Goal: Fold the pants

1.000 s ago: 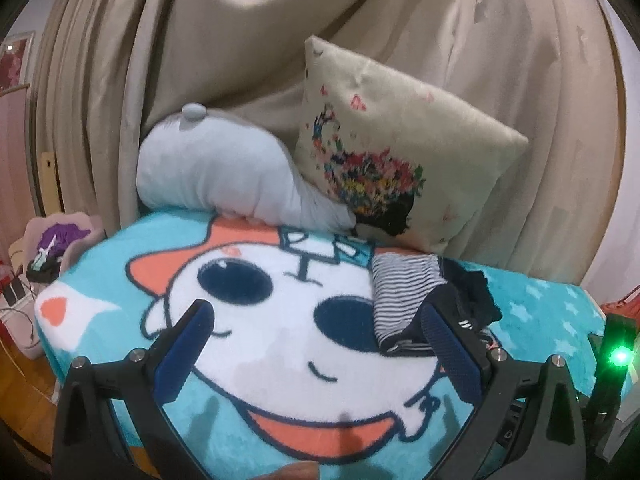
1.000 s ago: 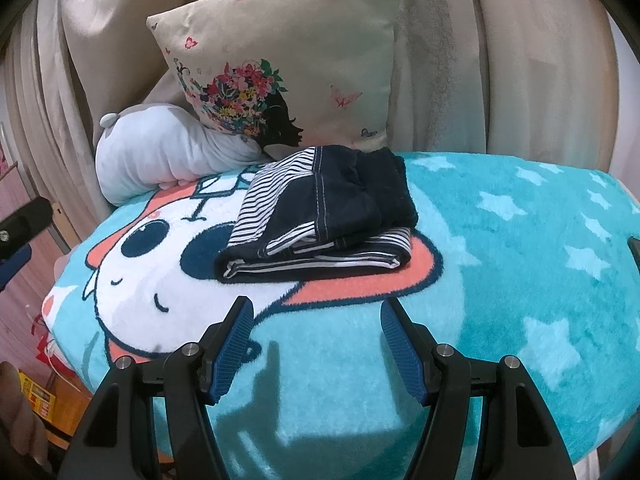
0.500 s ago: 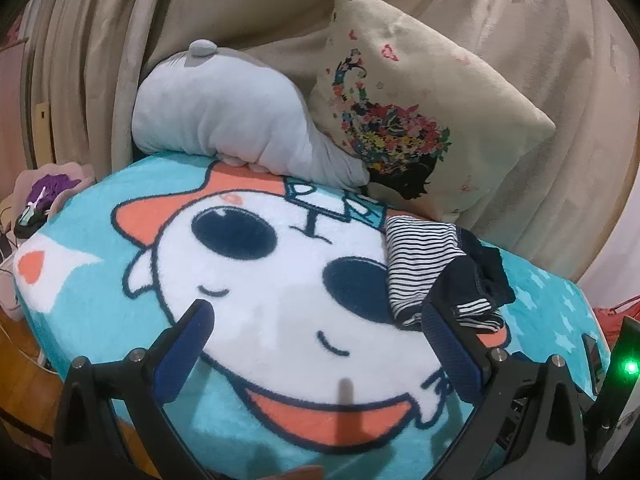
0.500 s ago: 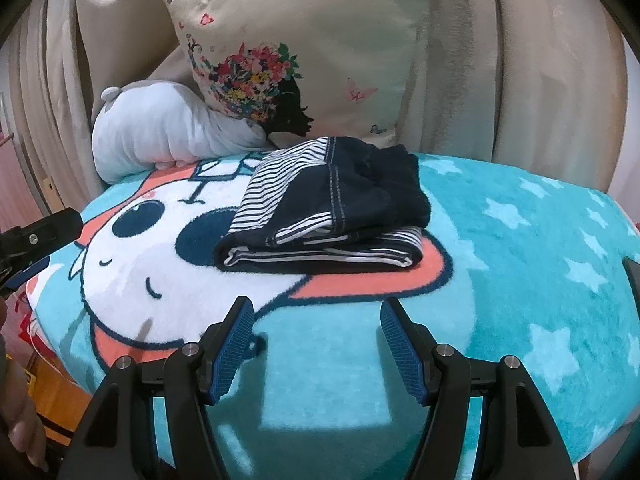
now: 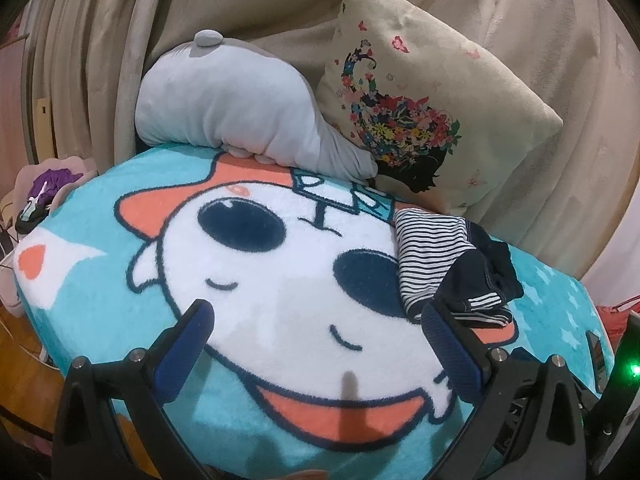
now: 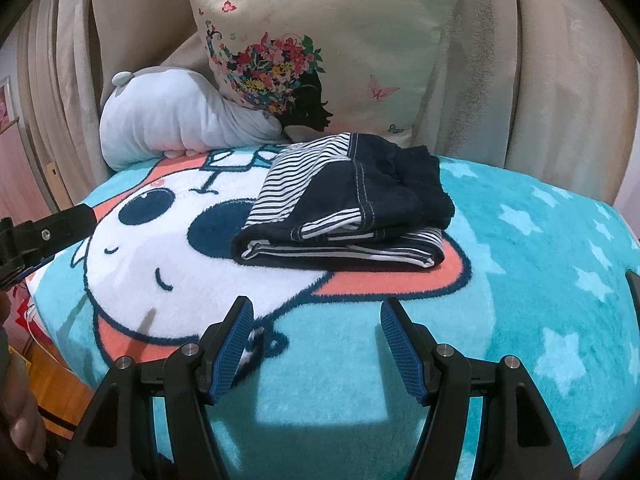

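The pants (image 6: pixel 344 208) lie folded in a compact stack, dark navy with black-and-white striped parts, on the teal cartoon blanket (image 6: pixel 540 264). In the left wrist view they (image 5: pixel 452 268) sit at the right, just beyond the right finger. My left gripper (image 5: pixel 316 328) is open and empty, low over the blanket's white cartoon face. My right gripper (image 6: pixel 316 320) is open and empty, in front of the pants and apart from them. The left gripper's body (image 6: pixel 44 236) shows at the left edge of the right wrist view.
A grey plush pillow (image 5: pixel 240 100) and a beige cushion with a flower print (image 5: pixel 420 120) lean against beige curtains (image 5: pixel 120 40) behind the blanket. A basket with purple cloth (image 5: pixel 52 184) stands at the far left. Wooden floor (image 6: pixel 60 384) lies below the blanket's edge.
Both grippers have drawn back and risen slightly from the blanket, staying open. The folded pants have not moved.
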